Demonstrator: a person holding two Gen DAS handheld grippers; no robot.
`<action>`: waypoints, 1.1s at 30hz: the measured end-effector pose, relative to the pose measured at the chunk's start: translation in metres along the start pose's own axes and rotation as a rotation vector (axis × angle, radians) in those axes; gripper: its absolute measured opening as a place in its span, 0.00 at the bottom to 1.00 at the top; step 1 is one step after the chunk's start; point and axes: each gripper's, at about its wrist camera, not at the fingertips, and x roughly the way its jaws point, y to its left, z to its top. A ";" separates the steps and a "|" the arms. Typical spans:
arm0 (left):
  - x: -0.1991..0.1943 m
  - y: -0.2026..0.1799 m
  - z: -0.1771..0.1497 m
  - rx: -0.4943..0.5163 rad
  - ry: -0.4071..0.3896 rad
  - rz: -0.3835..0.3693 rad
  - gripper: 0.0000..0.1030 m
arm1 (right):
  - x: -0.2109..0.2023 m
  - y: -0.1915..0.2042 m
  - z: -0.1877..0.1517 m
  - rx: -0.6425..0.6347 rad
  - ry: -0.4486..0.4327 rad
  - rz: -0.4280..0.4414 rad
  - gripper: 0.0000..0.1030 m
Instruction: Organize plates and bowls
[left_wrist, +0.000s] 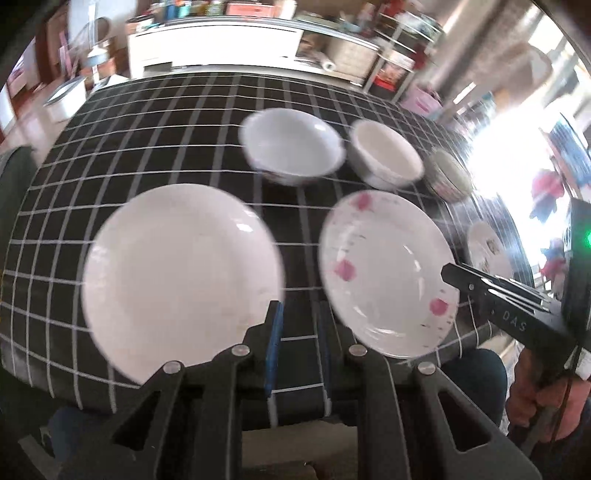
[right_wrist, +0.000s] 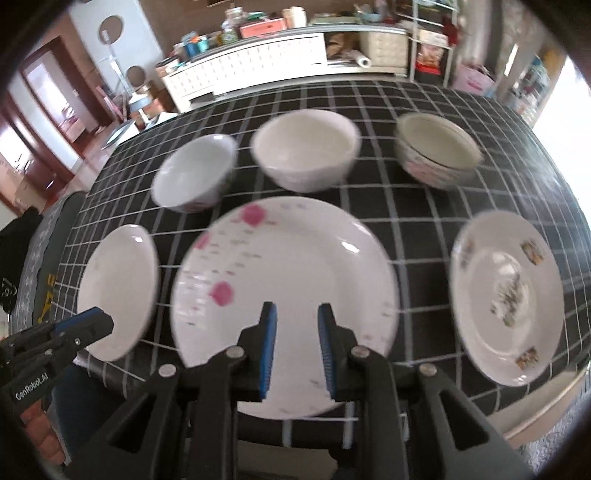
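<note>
**A:** Why is everything spread out like that on the checked cloth (right_wrist: 424, 206)?

**B:** My guess is it's the unsorted start: three plates sit in the nearer row, three bowls in the farther one, each apart from the others, nothing nested yet. Only the patterned bowl (right_wrist: 436, 153), far ahead and to the right of the right gripper (right_wrist: 297, 339), looks like it may already be a small stack, though blur makes that hard to confirm.

**A:** And the grippers?

**B:** Both have their fingers parted and hold nothing. The right gripper hovers just above the near edge of the pink-flowered plate (right_wrist: 288, 280), which lies straight ahead between its fingertips' line. The left gripper (left_wrist: 298, 339) points at the gap between the plain white plate (left_wrist: 181, 277), ahead on its left, and that flowered plate (left_wrist: 388, 273), ahead on its right.

**A:** The rest?

**B:** Beyond the right gripper's plate stand the white bowl (right_wrist: 306, 151), dead ahead, and the bluish-white bowl (right_wrist: 194, 173), ahead-left. The small decorated plate (right_wrist: 506, 295) lies off to its right, well apart.

**A:** First move?

**B:** Probably stacking plates, since each gripper is lined up near a rim.
</note>
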 end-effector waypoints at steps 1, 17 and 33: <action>0.003 -0.008 -0.001 0.011 0.007 -0.001 0.15 | 0.000 -0.007 -0.001 0.009 0.002 -0.008 0.26; 0.068 -0.028 0.022 0.025 0.097 0.060 0.15 | 0.027 -0.056 0.000 0.086 0.047 0.001 0.26; 0.094 -0.033 0.032 0.046 0.125 0.064 0.10 | 0.046 -0.042 0.005 0.029 0.068 -0.001 0.26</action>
